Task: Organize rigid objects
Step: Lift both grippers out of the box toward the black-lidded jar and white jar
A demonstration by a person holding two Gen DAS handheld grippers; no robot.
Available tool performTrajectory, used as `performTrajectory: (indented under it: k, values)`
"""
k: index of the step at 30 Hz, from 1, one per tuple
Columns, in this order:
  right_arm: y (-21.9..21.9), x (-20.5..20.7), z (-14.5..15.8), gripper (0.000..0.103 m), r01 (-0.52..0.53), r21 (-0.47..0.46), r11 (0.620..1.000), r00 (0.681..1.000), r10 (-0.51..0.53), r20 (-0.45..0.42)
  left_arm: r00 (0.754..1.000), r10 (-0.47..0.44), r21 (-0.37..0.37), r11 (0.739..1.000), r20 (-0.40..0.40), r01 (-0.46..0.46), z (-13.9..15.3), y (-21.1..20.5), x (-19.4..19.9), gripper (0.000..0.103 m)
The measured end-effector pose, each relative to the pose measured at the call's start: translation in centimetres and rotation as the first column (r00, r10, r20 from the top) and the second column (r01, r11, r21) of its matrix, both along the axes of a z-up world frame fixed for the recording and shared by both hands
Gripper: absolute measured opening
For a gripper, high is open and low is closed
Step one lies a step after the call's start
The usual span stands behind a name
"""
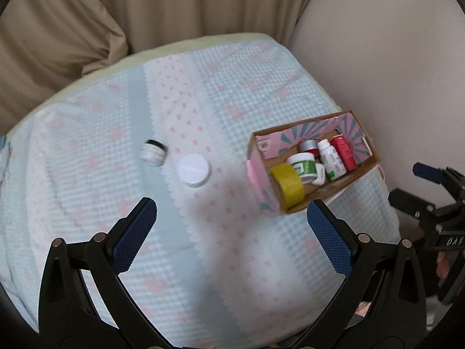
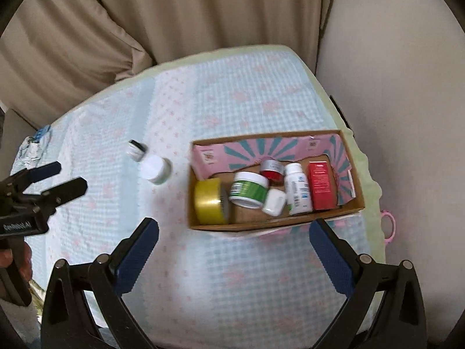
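A cardboard box (image 2: 356,206) with a pink and teal lining sits on the checked cloth at the right; it also shows in the left wrist view (image 1: 373,163). Inside lie a yellow tape roll (image 2: 207,202), a green-labelled jar (image 2: 248,193), a small white case (image 2: 273,202), a red-lidded jar (image 2: 272,169), a white bottle (image 2: 296,189) and a red carton (image 2: 319,189). A white-lidded jar (image 1: 193,170) and a small dark-lidded jar (image 1: 154,152) lie on the cloth left of the box. My left gripper (image 1: 232,212) is open and empty above the cloth. My right gripper (image 2: 234,232) is open and empty just short of the box.
Beige curtains (image 1: 174,3) hang behind the cloth-covered table (image 1: 87,174). A pale wall (image 2: 407,87) stands at the right. A pink ring (image 2: 389,228) hangs off the table's right edge. Crumpled wrapping (image 2: 33,145) lies at the far left.
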State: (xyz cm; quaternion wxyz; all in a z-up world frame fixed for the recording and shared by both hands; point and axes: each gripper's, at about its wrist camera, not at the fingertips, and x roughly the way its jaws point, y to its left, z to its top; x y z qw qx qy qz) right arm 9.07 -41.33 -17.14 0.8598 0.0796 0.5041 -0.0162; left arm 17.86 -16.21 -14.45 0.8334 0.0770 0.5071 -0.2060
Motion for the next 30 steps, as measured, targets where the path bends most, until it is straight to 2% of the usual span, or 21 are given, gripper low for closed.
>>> performTrajectory:
  k: [4,9,17,23,30]
  values:
    - [3.4,-1.0,1.0,0.103,0.038,-0.02,0.999,0.999,-0.038,-0.008,1.0,0.009,0.005,1.0,0.03,-0.009,1.5,4.4,-1.4,0.103]
    - [7.6,-1.8,1.0,0.103,0.056,0.011,0.998,0.998,-0.056,-0.018,0.999,0.025,-0.003,1.0,0.043,-0.025,2.3,9.8,-2.0,0.103]
    - [14.7,-1.8,-0.1,0.103,0.091,0.022,0.996,0.996,-0.091,0.009,0.998,0.026,0.002,1.0,0.049,-0.027,1.6,17.5,0.4,0.103]
    - [18.4,-0.1,-1.3,0.103,0.098,0.025,0.995,0.995,-0.099,0.023,1.0,0.014,0.011,1.0,0.015,-0.014,-0.2,19.5,3.7,0.103]
    - [20.7,3.4,-3.8,0.103,0.046,-0.009,0.999,0.999,-0.046,-0.013,0.999,-0.006,0.015,1.0,-0.053,0.007,-3.6,17.7,8.7,0.103]
